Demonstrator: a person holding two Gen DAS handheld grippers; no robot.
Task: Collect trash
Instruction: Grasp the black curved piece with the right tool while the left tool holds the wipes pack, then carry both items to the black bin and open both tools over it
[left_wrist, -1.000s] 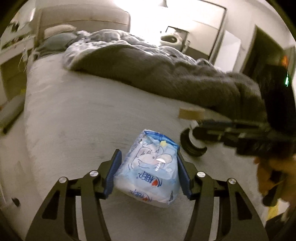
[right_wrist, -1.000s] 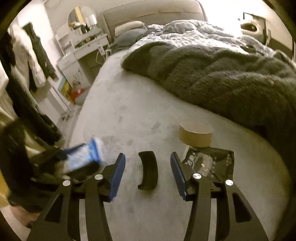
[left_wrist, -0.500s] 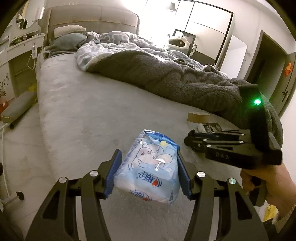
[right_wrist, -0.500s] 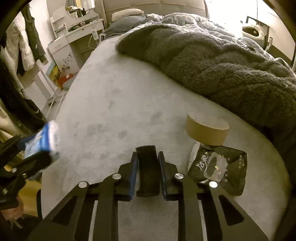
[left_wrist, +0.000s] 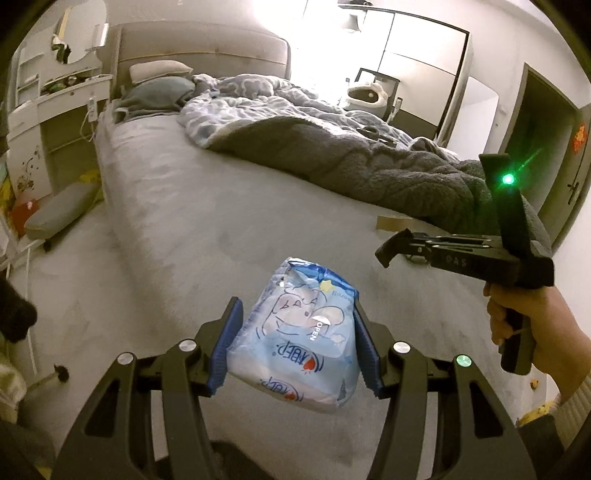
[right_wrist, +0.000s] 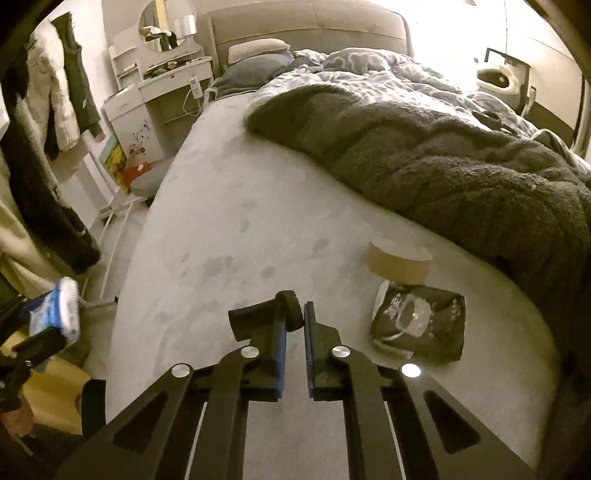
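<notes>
My left gripper (left_wrist: 297, 328) is shut on a blue and white tissue pack (left_wrist: 299, 343) and holds it above the bed's near edge. The pack also shows at the far left of the right wrist view (right_wrist: 61, 312). My right gripper (right_wrist: 294, 321) is shut on a curved black plastic piece (right_wrist: 266, 317), lifted off the bed; it shows from the side in the left wrist view (left_wrist: 393, 251). A brown tape roll (right_wrist: 399, 262) and a black snack bag (right_wrist: 421, 323) lie on the grey bed sheet (right_wrist: 258, 221), to the right of my right gripper.
A thick grey blanket (right_wrist: 443, 162) covers the bed's right half. A white dresser with mirror (right_wrist: 162, 88) and hanging clothes (right_wrist: 44, 147) stand on the left. A grey stool (left_wrist: 59, 214) is on the floor beside the bed.
My right gripper closed on the black curved piece and lifted it off the bed. My left gripper kept hold of the tissue pack and drew back from the bed.
</notes>
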